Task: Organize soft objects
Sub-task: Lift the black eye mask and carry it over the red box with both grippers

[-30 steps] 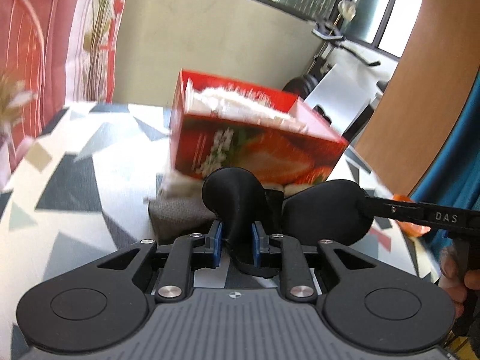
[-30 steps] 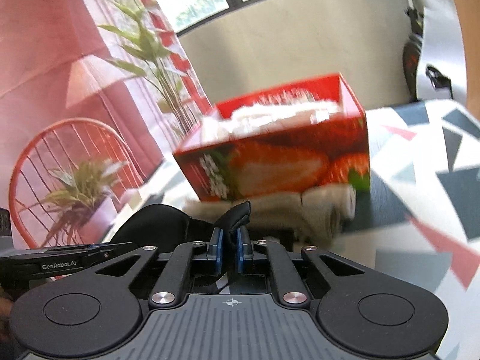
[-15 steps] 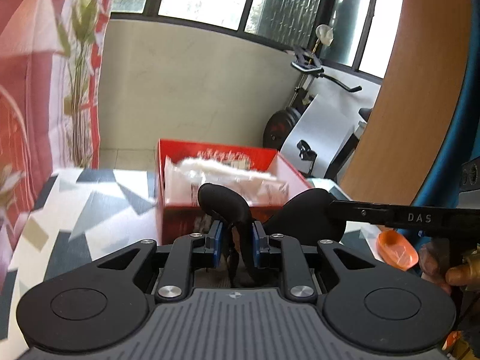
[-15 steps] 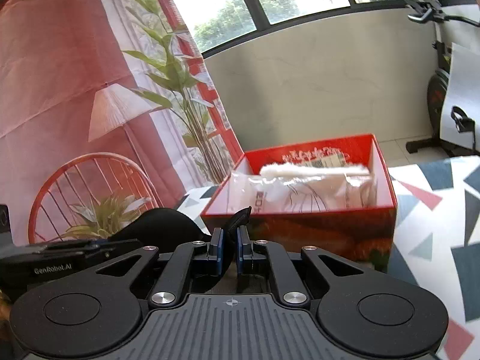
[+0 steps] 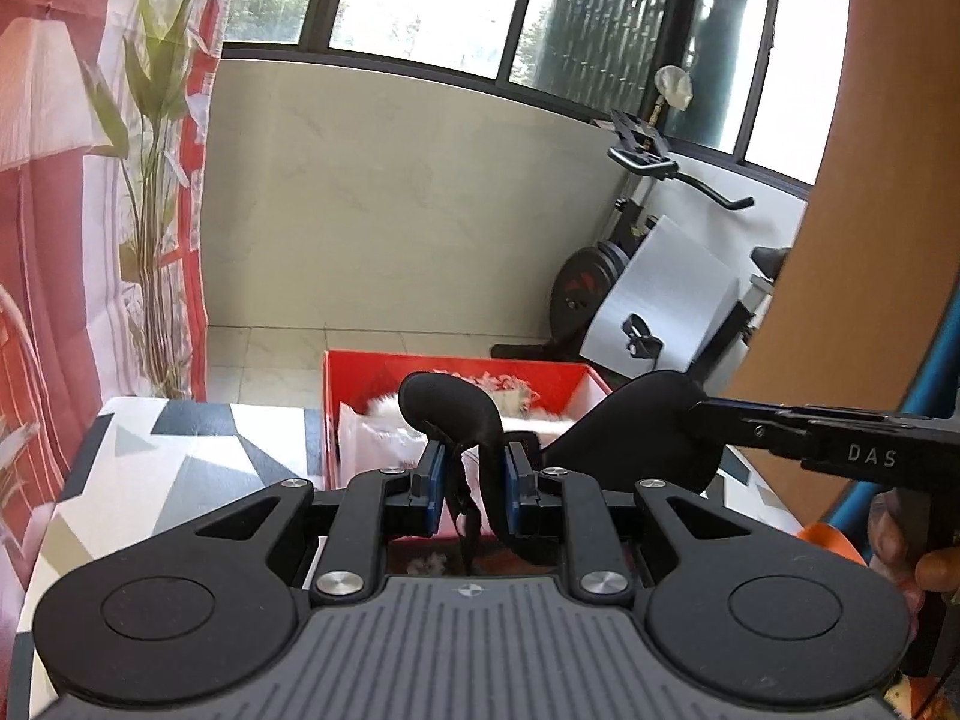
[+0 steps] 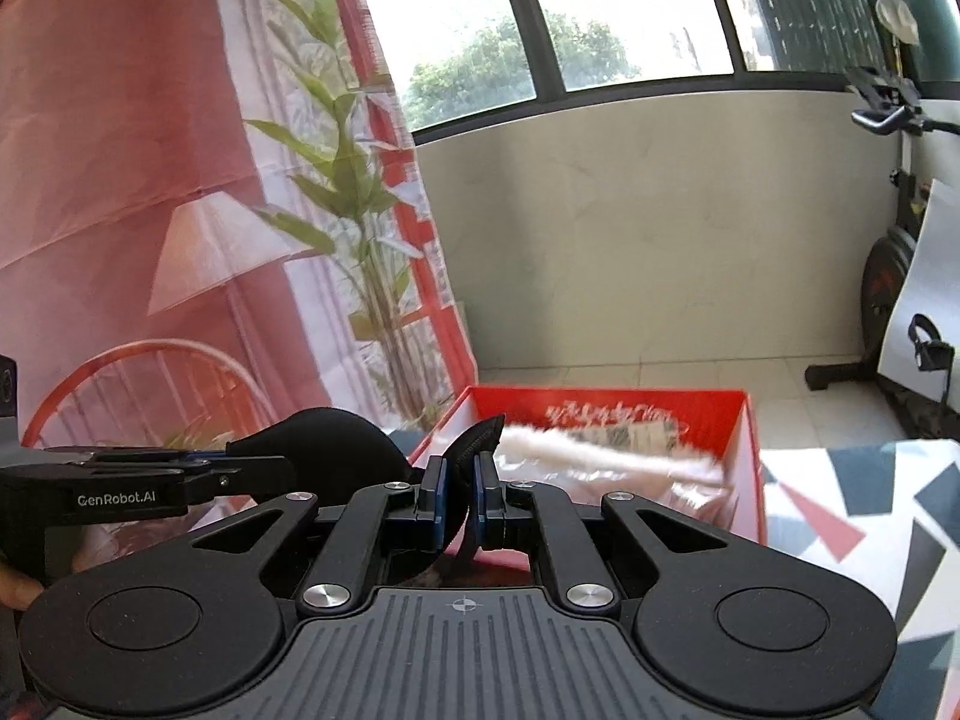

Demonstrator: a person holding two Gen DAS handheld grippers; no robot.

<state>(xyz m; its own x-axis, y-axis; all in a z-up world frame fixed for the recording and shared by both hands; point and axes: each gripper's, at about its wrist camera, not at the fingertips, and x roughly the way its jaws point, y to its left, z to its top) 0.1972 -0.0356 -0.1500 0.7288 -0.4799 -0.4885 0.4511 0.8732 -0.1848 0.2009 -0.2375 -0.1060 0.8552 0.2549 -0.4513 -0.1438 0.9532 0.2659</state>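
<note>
Black eye mask held between 2 hand-held grippers above the red box

The left hand-held gripper (image 5: 474, 489) and right hand-held gripper (image 6: 461, 495) each clamp one end of the black eye mask (image 5: 456, 414), its long axis running side to side between them, over the red box (image 6: 606, 420) on the desk (image 5: 180, 468)

Home sunroom, exercise bike (image 5: 645, 276), curtain (image 6: 150, 180), windows (image 5: 420, 0)
</note>
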